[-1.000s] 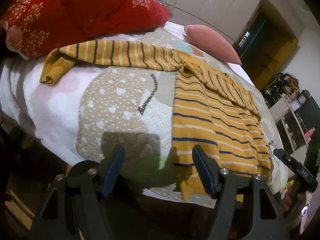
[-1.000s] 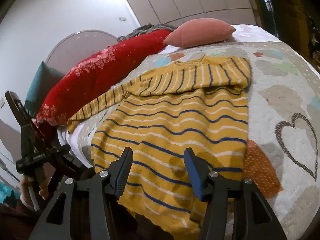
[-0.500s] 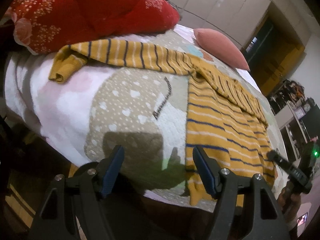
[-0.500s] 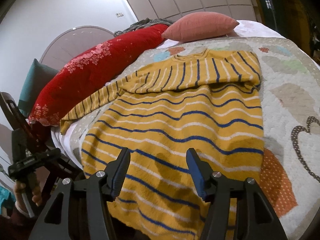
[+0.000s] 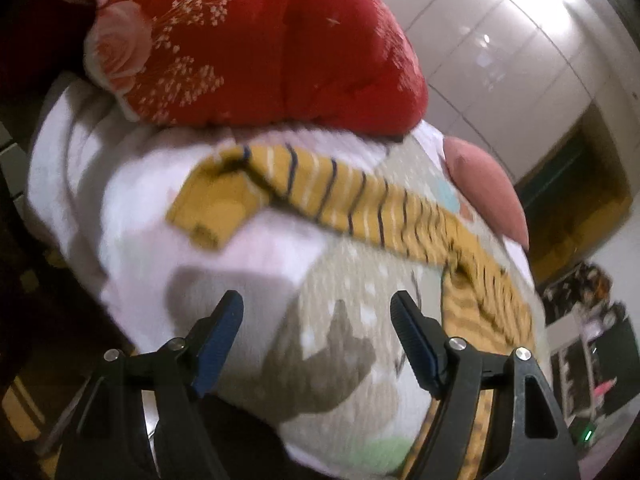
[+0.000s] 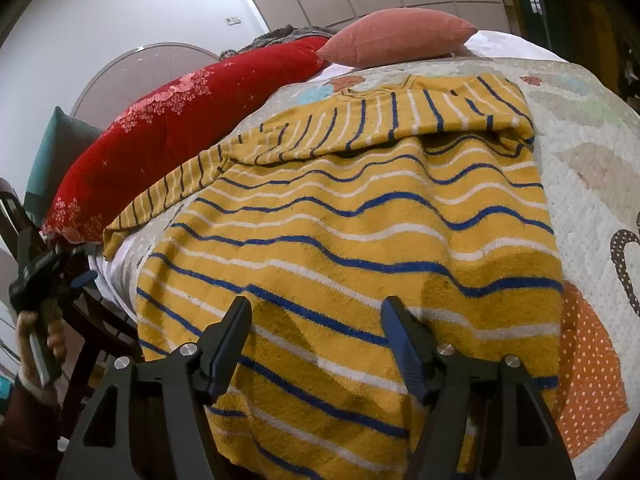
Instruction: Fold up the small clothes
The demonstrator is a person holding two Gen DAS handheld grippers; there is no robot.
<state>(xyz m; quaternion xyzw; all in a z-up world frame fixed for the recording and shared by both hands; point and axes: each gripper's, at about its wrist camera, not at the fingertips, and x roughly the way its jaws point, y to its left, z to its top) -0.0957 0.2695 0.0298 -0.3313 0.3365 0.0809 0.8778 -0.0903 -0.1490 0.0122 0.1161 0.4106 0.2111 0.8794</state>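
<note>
A small yellow sweater [image 6: 360,220] with blue and white stripes lies flat on the quilted bed. One sleeve is folded across its chest. The other sleeve [image 5: 320,188] stretches out to the left, its cuff near the bed's side edge. My right gripper [image 6: 316,320] is open and empty, just above the sweater's hem. My left gripper [image 5: 316,312] is open and empty, above the quilt short of the outstretched sleeve's cuff. The left gripper also shows at the left edge of the right wrist view [image 6: 40,276].
A red floral bolster [image 5: 260,40] lies along the bed beyond the sleeve. A pink pillow [image 6: 396,36] sits at the head, beyond the collar. The patterned quilt [image 6: 592,152] extends to the right of the sweater. The bed edge drops off below both grippers.
My left gripper has swung left, away from the hem toward the outstretched sleeve and cuff; its view is blurred. My right gripper has moved closer over the hem. Both stayed open.
</note>
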